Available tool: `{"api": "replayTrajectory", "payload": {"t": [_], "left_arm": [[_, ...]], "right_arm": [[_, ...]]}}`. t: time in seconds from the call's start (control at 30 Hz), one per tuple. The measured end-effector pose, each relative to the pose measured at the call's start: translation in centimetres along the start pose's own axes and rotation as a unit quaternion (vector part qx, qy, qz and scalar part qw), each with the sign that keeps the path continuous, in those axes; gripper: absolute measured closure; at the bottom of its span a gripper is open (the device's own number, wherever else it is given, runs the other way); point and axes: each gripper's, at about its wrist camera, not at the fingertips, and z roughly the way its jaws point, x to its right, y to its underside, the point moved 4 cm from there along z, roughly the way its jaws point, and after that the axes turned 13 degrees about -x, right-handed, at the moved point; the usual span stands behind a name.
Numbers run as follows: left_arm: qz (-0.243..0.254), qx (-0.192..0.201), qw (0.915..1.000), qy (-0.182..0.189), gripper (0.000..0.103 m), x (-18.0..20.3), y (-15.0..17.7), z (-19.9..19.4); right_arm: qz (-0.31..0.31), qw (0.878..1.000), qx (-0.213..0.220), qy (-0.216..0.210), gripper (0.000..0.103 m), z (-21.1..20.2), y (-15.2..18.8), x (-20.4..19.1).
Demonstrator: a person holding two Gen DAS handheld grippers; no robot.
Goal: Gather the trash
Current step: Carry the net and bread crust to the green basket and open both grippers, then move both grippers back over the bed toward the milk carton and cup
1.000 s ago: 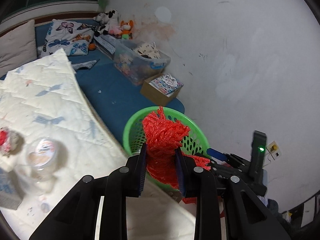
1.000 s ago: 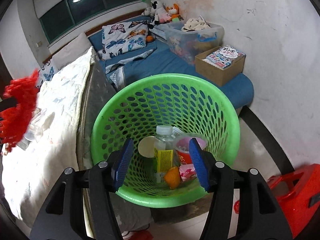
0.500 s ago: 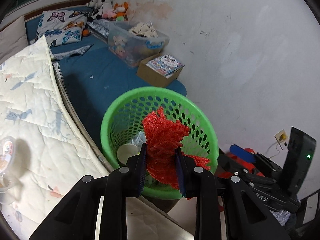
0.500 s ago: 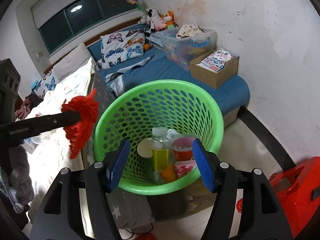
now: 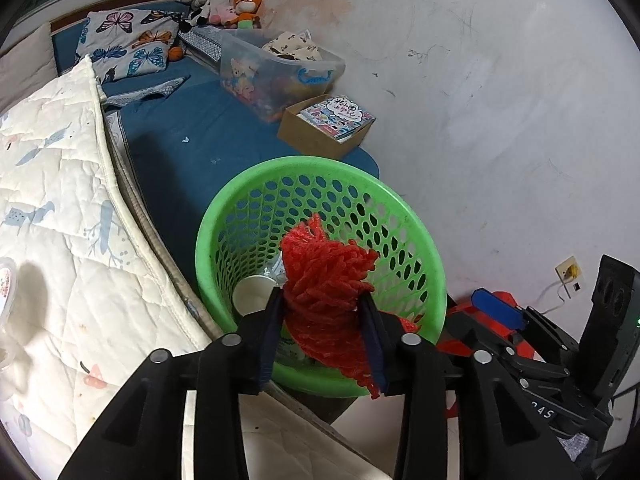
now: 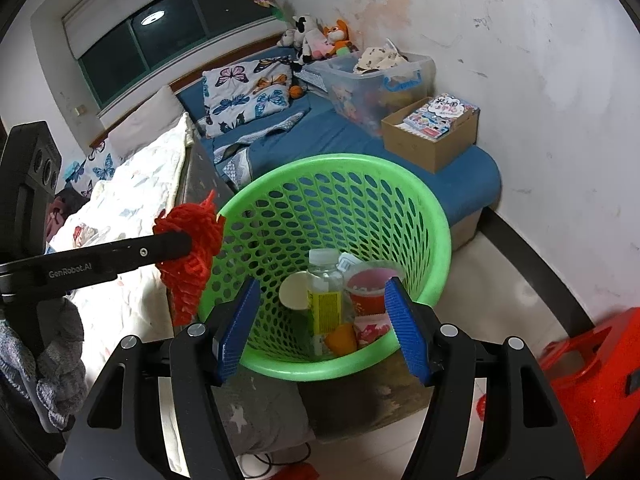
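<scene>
A green perforated basket (image 5: 320,162) stands on the floor between the bed and the wall. My left gripper (image 5: 322,304) hovers over its near rim with a red foam net (image 5: 324,276) between the pads. The jaws are opening, and the net still fills the gap and touches both pads. In the right wrist view the red net (image 6: 192,248) hangs at the basket's (image 6: 340,158) left rim. My right gripper (image 6: 323,286) is open above the basket, with nothing between its pads. Inside lie a plastic bottle (image 6: 324,292), a red cup (image 6: 366,288) and a white lid (image 6: 294,290).
A quilted white bedcover (image 5: 60,208) borders the basket on the left, with a clear plastic cup (image 5: 6,280) on it. Behind are a blue mattress (image 5: 180,132), a cardboard box (image 5: 320,132) and a clear storage bin (image 5: 276,72). A red stool (image 6: 592,376) stands right.
The left gripper has carried the red net away from the bed and down over the basket, and its jaws have spread a little. The right gripper's jaws have widened slightly over the basket.
</scene>
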Motion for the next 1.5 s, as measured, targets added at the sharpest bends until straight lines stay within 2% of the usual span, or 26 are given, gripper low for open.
{"api": "replayTrajectory", "payload": {"t": [0.37,0.6,0.87,1.0,1.17,1.27,1.4,1.5], "left_arm": [[-0.005,0.004,1.0,0.004,0.051,0.1,0.5,-0.2],[-0.001,0.012,0.9999,0.001,0.05,0.4,0.9,-1.1],[0.005,0.054,0.9973,-0.048,0.05,-0.8,2.8,-5.3],[-0.007,0.085,0.9939,-0.07,0.045,-2.3,4.3,-8.1],[-0.033,0.12,0.9853,-0.117,0.045,-4.9,6.6,-11.6],[-0.066,0.146,0.9755,-0.151,0.042,-7.0,8.2,-14.1],[-0.113,0.18,0.9561,-0.202,0.041,-10.3,10.3,-17.4],[-0.146,0.203,0.9387,-0.238,0.034,-12.4,11.9,-19.4]], "right_arm": [[0.001,1.0,0.005,0.0,0.038,-0.5,0.3,-0.1],[-0.001,1.0,0.008,-0.002,0.038,-0.8,0.3,-0.2],[-0.013,1.0,0.011,-0.009,0.035,-1.1,0.3,-1.6],[-0.023,1.0,0.012,-0.015,0.033,-1.1,0.0,-2.8],[-0.04,0.999,0.01,-0.025,0.033,-0.8,-0.4,-4.9],[-0.048,0.998,0.008,-0.034,0.032,-0.6,-0.5,-6.1],[-0.067,0.997,0.007,-0.041,0.031,-0.4,-0.7,-8.1],[-0.078,0.996,0.005,-0.047,0.031,-0.3,-0.8,-9.3]]}}
